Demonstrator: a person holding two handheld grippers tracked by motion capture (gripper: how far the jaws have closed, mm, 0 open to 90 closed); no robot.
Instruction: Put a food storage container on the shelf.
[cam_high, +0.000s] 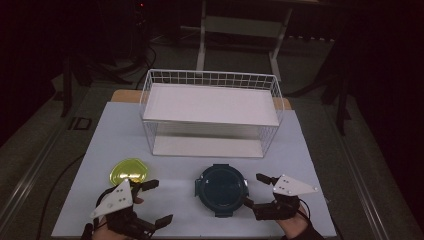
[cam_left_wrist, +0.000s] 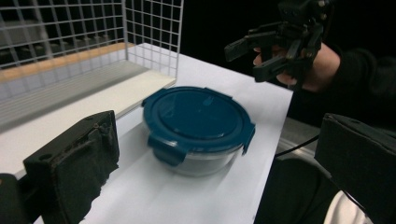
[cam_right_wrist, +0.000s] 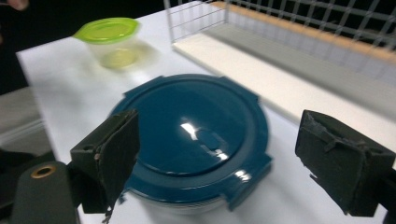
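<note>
**Right now: a reach for the blue-lidded container**

Evidently the approach is the step in hand. The right gripper (cam_high: 258, 190) sits just beside the round container (cam_high: 221, 189) on the white table (cam_high: 310, 165), its jaws spread wide and holding nothing; in the right gripper view they frame the dark blue lid (cam_right_wrist: 196, 135) without touching it. The left gripper (cam_high: 156, 201) waits on the other side, also spread and empty, near the small green-lidded tub (cam_high: 128, 171).

To my eye, the next move calls for closing on the container's rim or wall, squarely, since the lid looks slick and the body wide for that jaw span.

Being round, the container has no long axis across the table; it stands upright, lid up, its latch tabs (cam_left_wrist: 166, 150) sticking outward. It sits in front of the wire shelf rack (cam_high: 210, 80), apart from it.
</note>
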